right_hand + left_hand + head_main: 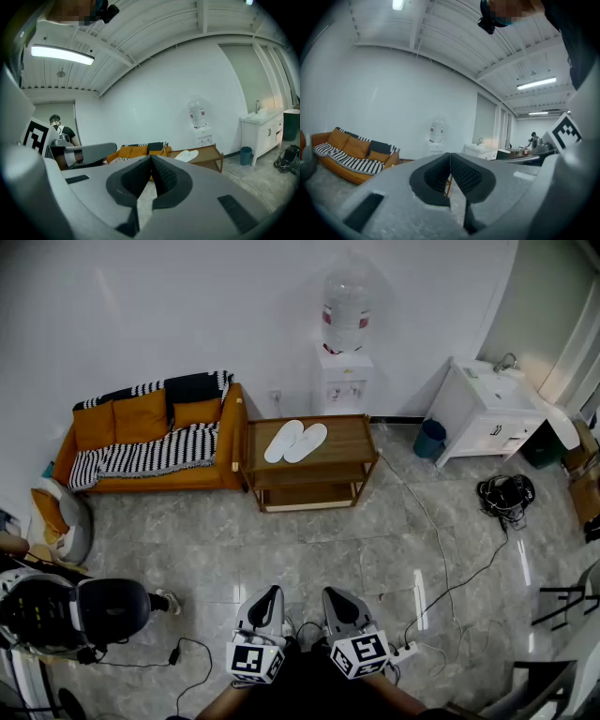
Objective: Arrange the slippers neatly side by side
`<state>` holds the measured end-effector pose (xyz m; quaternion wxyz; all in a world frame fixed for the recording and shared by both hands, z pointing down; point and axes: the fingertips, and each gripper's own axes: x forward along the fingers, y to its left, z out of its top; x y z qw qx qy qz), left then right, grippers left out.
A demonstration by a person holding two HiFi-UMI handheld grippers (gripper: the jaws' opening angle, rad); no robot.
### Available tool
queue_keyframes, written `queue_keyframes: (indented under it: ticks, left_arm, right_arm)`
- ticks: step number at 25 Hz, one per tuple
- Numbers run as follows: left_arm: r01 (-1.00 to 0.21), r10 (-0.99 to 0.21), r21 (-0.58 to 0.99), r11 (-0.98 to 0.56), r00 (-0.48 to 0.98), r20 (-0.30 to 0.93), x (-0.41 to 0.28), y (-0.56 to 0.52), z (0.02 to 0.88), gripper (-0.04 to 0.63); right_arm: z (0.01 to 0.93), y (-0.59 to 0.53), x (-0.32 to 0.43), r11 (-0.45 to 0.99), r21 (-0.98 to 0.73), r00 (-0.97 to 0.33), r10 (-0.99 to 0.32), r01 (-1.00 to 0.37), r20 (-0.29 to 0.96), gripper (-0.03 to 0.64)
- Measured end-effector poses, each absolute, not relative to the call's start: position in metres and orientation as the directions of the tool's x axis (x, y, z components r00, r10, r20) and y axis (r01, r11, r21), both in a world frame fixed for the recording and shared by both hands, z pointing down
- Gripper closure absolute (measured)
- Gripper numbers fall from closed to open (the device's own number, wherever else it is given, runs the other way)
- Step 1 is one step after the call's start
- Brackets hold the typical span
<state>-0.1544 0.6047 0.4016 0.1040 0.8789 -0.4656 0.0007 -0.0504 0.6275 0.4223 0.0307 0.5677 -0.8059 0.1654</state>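
While left gripper (271, 593) and right gripper (336, 595) are closed empty, slippers (295, 441) lie paired on table (349, 434).

White wall (187, 306), grey tiled floor (309, 549), orange sofa (141, 442), water dispenser (344, 352)

An orange sofa (150, 442) stands beside a wooden table (347, 439).

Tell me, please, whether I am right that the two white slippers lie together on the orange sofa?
Not quite: the two white slippers lie together on the wooden table beside the orange sofa, not on it. The head view shows this.
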Motion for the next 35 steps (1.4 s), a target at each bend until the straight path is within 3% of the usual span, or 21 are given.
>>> queue_keyframes:
  ticks: [15,35]
  left_arm:
    - [-0.81,-0.812,0.188,-0.555,0.577,0.089,-0.168,0.593,0.402,0.578]
    - [-0.837,-0.84,0.216,-0.503,0.532,0.104,-0.26,0.549,0.424,0.578]
  right_arm:
    - [0.419,0.617,-0.055,0.262,-0.24,-0.315,-0.925,-0.934,0.215,0.604]
    - [0.431,0.574,-0.105,0.217,-0.203,-0.263,-0.936,-0.955,0.236,0.604]
